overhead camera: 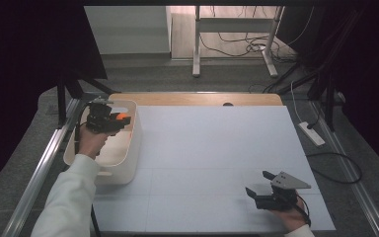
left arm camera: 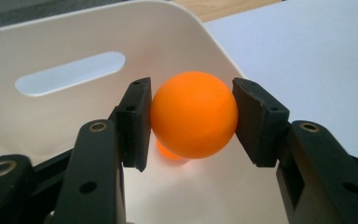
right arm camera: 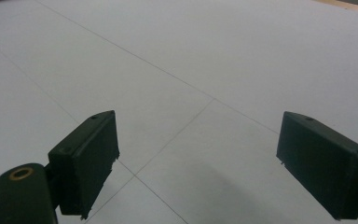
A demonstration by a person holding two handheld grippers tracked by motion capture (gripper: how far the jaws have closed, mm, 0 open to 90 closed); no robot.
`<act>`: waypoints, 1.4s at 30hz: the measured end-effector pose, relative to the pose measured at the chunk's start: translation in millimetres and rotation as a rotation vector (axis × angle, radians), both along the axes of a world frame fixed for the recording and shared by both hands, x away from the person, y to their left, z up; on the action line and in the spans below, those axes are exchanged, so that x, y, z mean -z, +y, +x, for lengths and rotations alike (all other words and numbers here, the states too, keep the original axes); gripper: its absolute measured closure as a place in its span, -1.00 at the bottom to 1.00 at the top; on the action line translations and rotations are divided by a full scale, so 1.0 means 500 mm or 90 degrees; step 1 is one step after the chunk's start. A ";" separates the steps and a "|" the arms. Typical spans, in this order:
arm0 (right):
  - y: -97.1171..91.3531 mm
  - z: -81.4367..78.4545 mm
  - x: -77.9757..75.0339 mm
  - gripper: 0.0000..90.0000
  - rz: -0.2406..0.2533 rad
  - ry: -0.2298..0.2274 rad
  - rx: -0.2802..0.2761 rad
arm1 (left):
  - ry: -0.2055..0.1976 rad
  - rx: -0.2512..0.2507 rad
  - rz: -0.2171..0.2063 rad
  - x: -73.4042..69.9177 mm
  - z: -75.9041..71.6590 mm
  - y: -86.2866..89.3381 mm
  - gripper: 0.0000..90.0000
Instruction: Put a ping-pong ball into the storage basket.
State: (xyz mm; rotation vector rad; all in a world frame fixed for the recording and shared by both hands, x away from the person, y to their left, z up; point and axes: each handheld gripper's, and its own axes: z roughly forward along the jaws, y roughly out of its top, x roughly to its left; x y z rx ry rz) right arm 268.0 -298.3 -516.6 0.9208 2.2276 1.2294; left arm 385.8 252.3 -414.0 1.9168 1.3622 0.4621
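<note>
**Left gripper clamped on orange ball above bin; right gripper released**

Left gripper (overhead camera: 121, 119), at the left of the high view, is held over the open top of the white bin (overhead camera: 128, 165). In the left gripper view its two black jaws press against opposite sides of an orange ball (left arm camera: 194, 114), which sits between them above the bin's pale interior. A slot handle (left arm camera: 70, 73) is cut into the bin wall at upper left of that view. An orange glow or second orange shape shows just beneath the ball; which cannot be told.

Right gripper (overhead camera: 260, 191) rests at lower right of the high view on the white table (overhead camera: 212, 148). Its jaws stand wide apart, holding nothing, over thin grid lines (right arm camera: 172, 140).
</note>
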 end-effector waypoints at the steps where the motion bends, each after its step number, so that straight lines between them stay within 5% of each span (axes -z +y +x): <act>1: 0.000 0.000 0.000 -0.72 0.000 0.000 0.000 | 0.000 0.000 0.000 0.000 0.000 0.000 0.11; 20: 0.001 0.000 -0.001 -0.72 -0.001 -0.003 -0.003 | -0.035 0.005 -0.015 -0.013 -0.013 0.006 0.09; 23: 0.001 0.000 -0.001 -0.72 -0.001 -0.002 -0.004 | -0.040 -0.004 -0.016 -0.013 -0.013 0.008 -0.28; 28: 0.000 0.000 -0.001 -0.72 0.001 -0.001 0.000 | -0.049 -0.006 -0.028 -0.020 -0.019 0.008 -0.60; 42: -0.002 0.007 0.000 -0.72 0.010 0.001 -0.004 | -0.110 0.098 -0.107 -0.068 -0.074 -0.047 -0.71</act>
